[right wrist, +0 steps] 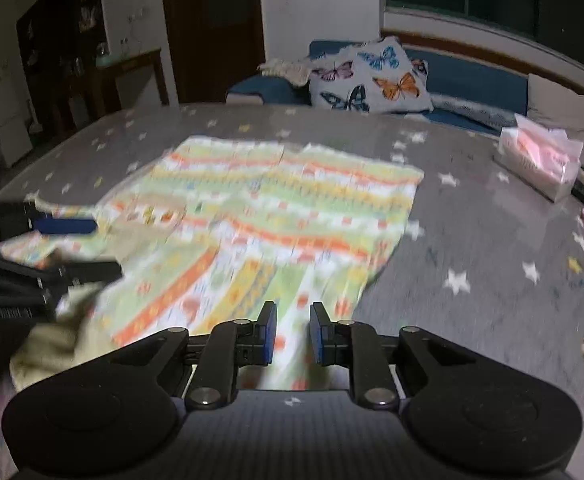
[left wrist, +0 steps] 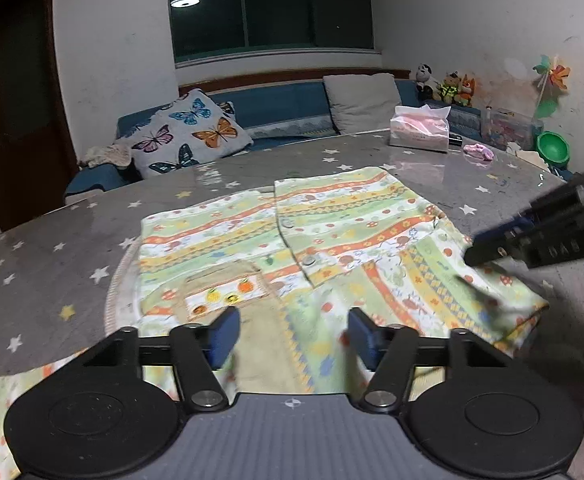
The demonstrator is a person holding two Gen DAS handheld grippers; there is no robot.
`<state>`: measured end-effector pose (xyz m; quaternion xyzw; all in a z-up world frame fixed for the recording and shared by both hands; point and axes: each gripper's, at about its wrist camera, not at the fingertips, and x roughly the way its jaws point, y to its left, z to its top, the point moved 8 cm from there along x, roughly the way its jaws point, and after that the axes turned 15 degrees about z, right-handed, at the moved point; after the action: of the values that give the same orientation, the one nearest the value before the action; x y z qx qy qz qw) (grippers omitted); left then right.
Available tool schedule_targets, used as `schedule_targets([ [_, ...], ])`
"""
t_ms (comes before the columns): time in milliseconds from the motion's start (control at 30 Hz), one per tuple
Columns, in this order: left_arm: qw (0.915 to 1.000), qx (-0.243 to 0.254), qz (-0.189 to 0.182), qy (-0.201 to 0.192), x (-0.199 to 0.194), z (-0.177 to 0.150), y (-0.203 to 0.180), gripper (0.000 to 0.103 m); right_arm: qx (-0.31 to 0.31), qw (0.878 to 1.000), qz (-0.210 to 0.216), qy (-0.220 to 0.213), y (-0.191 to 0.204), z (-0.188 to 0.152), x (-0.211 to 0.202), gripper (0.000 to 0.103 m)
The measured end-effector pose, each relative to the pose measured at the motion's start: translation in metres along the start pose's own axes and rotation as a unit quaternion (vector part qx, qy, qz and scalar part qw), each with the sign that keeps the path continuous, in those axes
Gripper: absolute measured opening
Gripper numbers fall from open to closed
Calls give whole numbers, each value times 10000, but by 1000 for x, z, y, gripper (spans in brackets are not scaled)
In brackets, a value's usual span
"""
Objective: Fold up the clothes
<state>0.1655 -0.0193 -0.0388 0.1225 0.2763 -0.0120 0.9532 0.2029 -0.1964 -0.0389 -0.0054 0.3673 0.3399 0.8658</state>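
Big grey star-print table point(left wrist: 72, 216) fills the frame; across its middle lies the striped child's shirt point(left wrist: 332, 216), front up, spread flat, near hem rumpled towards the cameras; left gripper point(left wrist: 294, 334) hovers over that near edge, fingers wide apart, gripping nothing; right gripper point(right wrist: 291, 334) sits low over the shirt's right side, fingers apart with a narrow gap, cloth beneath them, not pinched; tissue pack point(left wrist: 420, 134) well beyond.

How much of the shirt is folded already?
The striped shirt is spread flat on the table, buttoned, with one sleeve tucked across. Both tongs, left and right, are open above its near edge, gripping nothing. The actual folding is mostly still left.
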Motion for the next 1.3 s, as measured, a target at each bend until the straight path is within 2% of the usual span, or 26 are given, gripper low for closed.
schedule_targets([
  [33, 10000, 19, -10, 19, 3, 1, -2, 44, 14, 10000, 12, -35, -2, 4, 3, 18],
  [133, 9999, 82, 33, 143, 16, -3, -4, 30, 90, 9999, -61, -43, -13, 13, 20, 19],
  [233, 9994, 147, 152, 291, 27, -12, 0, 22, 247, 9997, -73, 41, -25, 8, 29, 20],
  [433, 9991, 85, 344, 229, 24, -16, 12, 24, 106, 9999, -122, 45, -14, 7, 21, 21],
  [567, 9983, -119, 525, 244, 16, -18, 30, 25, -208, 9995, 232, -8, 21, 11, 18, 35],
  [667, 9968, -312, 684, 270, 9, -20, 47, 25, -537, 9971, 528, 72, 54, 9, 26, 36],
  [700, 9960, -385, 758, 267, 4, -22, 55, 28, -638, 9962, 591, 104, 63, 8, 29, 38],
  [733, 9951, -452, 838, 259, 0, -24, 62, 37, -740, 9950, 653, 135, 72, 6, 33, 40],
  [800, 9927, -589, 1021, 257, -9, -29, 77, 46, -901, 9931, 712, 255, 85, 0, 43, 42],
  [867, 9897, -754, 1186, 281, -17, -35, 93, 48, -1033, 9912, 730, 391, 95, -6, 52, 43],
  [900, 9875, -843, 1294, 302, -21, -39, 103, 51, -1093, 9907, 700, 420, 98, -8, 55, 44],
  [1033, 9747, -1220, 1828, 407, -36, -57, 143, 52, -1172, 9904, 677, 297, 104, -4, 51, 44],
  [1300, 9412, -1802, 2789, 630, -50, -88, 214, 56, -1080, 9909, 735, 314, 105, -7, 55, 47],
])
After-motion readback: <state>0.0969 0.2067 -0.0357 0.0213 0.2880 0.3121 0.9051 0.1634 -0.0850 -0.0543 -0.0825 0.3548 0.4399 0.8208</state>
